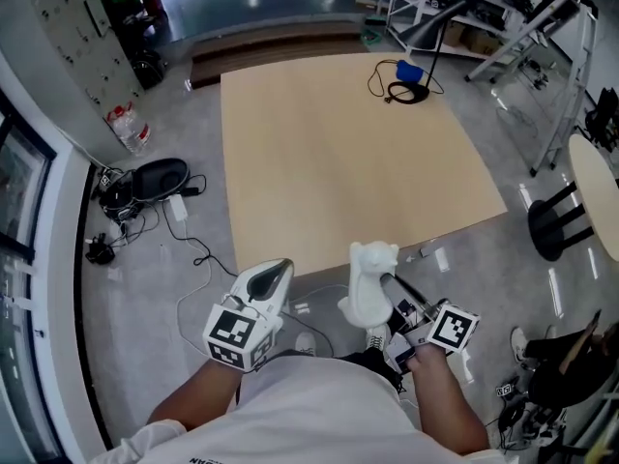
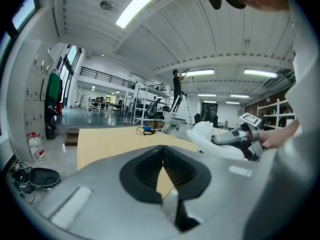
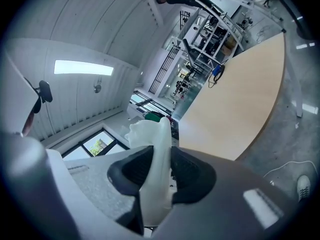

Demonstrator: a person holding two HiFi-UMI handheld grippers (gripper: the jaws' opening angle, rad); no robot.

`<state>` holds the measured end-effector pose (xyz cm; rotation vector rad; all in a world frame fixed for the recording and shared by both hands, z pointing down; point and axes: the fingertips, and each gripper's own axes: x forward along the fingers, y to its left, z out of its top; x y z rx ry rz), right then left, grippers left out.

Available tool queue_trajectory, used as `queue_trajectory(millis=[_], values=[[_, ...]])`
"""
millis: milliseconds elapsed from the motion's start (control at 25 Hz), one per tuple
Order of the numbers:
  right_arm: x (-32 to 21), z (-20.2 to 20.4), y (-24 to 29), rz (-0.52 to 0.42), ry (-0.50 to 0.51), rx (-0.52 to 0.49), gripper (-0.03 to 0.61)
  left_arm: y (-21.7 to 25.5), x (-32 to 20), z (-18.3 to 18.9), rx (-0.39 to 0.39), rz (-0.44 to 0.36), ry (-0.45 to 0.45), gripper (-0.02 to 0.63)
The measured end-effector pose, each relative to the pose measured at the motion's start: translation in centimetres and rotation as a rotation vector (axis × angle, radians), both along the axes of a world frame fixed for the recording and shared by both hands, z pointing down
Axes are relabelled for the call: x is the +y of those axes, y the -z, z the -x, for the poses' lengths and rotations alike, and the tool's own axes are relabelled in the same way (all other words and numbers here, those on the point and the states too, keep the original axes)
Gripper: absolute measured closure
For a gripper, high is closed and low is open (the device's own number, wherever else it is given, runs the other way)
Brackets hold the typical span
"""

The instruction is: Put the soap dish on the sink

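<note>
My right tongs (image 1: 389, 288) grip the white soap dish (image 1: 370, 280), left tongs (image 1: 274, 272) closed and empty; no sink in view, so the placing is not yet done.

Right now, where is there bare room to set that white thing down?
The tan board is bare except its far right corner, where a black cable lies. Crowded: the floor left of it, with cords and a bottle.

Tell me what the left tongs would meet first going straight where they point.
Likely the tan board ahead; nothing nearer sits in that line, though depth is unclear. The soap dish lies off to the right.
</note>
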<state>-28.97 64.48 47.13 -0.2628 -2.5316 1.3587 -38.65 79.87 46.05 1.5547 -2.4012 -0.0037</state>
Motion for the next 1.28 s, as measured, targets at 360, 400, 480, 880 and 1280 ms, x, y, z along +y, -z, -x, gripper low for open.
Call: queue_trajectory(millis=[360, 400, 480, 880, 1280], values=[[-2.4, -5.1, -0.7, 0.001, -0.199, 0.007, 0.465, -1.1, -4.3, -2.0, 0.014, 0.015, -0.188, 0.606], [-3.1, -5.9, -0.7, 0.002, -0.232, 0.009, 0.465, -1.1, -5.2, -2.4, 0.017, 0.014, -0.217, 0.606], [-4.4, -7.6, -0.6, 0.007, -0.303, 0.016, 0.465, -0.9, -6.9, -3.1, 0.015, 0.01, -0.275, 0.606], [-10.5, -21.0, 3.2, 0.026, -0.622, 0.027, 0.465, 2.9, -15.3, -11.6, 0.005, 0.035, -0.529, 0.606], [-18.1, -29.7, 4.7, 0.08, -0.816, 0.016, 0.465, 5.5, -25.0, -18.3, -0.021, 0.075, -0.687, 0.606]])
